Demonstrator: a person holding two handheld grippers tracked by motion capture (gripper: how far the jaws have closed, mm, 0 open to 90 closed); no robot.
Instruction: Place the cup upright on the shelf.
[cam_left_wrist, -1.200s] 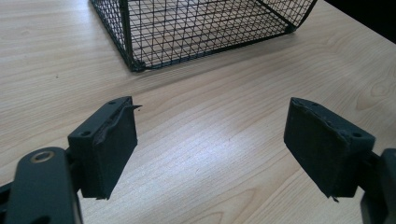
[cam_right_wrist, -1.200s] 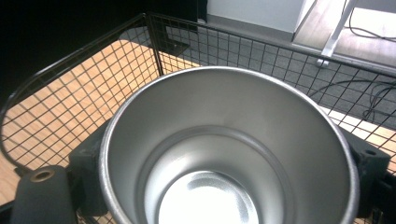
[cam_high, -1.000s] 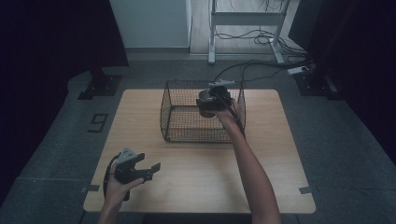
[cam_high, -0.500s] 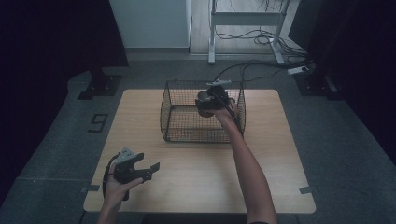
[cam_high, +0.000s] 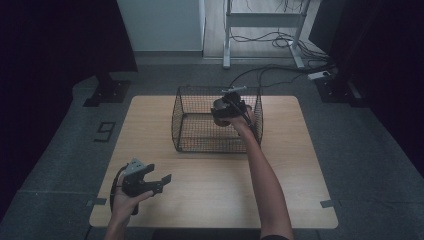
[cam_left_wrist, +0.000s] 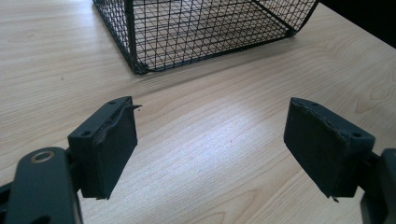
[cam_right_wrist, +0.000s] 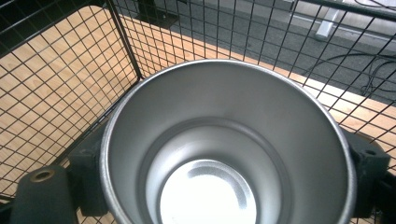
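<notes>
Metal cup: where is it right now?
The metal cup is clamped between the right gripper jaws, inside the wire basket near its far right corner, at the table's far middle in the high view.

Shiny silver metal cup (cam_right_wrist: 224, 154), black wire-grid basket (cam_high: 200, 127), pale wood-grain table (cam_high: 150, 125), black tools (cam_left_wrist: 210, 144).
</notes>
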